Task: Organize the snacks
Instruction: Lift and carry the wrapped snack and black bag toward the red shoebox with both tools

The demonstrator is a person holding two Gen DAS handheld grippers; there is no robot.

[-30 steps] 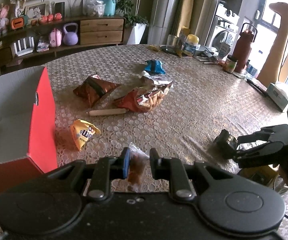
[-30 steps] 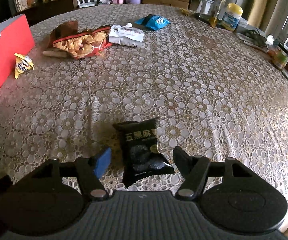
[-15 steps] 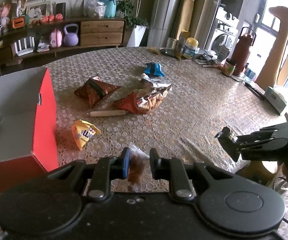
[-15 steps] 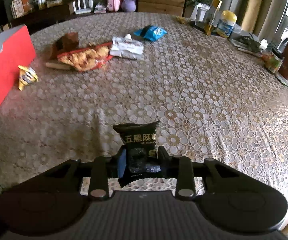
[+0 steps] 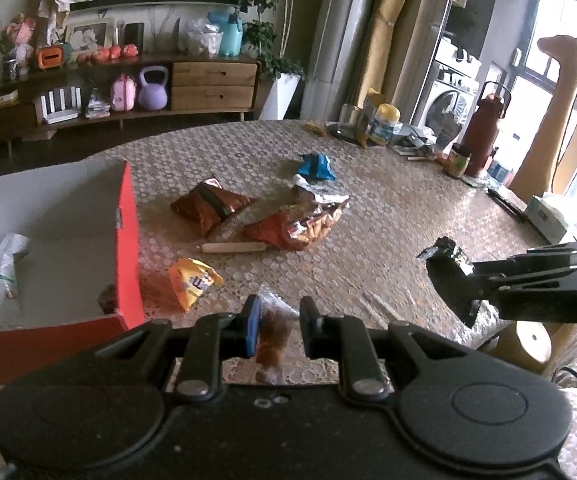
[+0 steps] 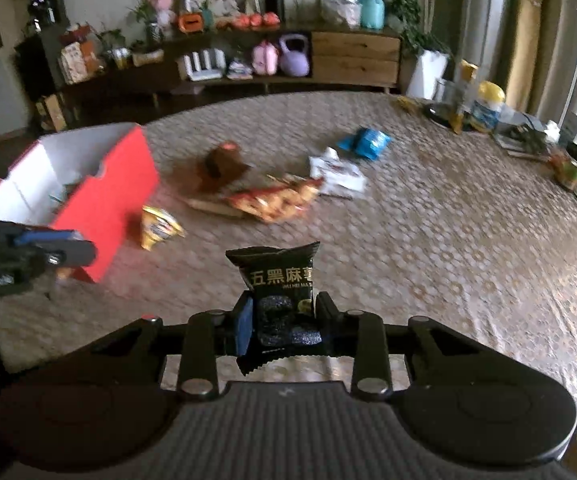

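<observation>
My left gripper (image 5: 275, 330) is shut on a small clear packet with a brown snack (image 5: 271, 334), held above the table's near edge. My right gripper (image 6: 282, 322) is shut on a black snack packet (image 6: 278, 280) with pale lettering, lifted off the table; the same black packet (image 5: 446, 270) shows at the right of the left wrist view. The open red box (image 5: 128, 240) with a white inside stands at the left, red box (image 6: 108, 200). Loose on the tablecloth lie a yellow packet (image 5: 192, 282), a brown bag (image 5: 210, 208), an orange chip bag (image 5: 300, 226), a white packet (image 6: 338, 176) and a blue packet (image 6: 364, 142).
A wooden stick (image 5: 232, 247) lies beside the chip bag. Jars, a glass and a dark red flask (image 5: 486, 128) crowd the table's far right. A tissue box (image 5: 546, 216) sits at the right edge. A sideboard (image 6: 288, 56) with ornaments stands beyond the table.
My right gripper closed on the black packet lying on the table and lifted it up. My left gripper rose a little with its brown snack, still shut.
</observation>
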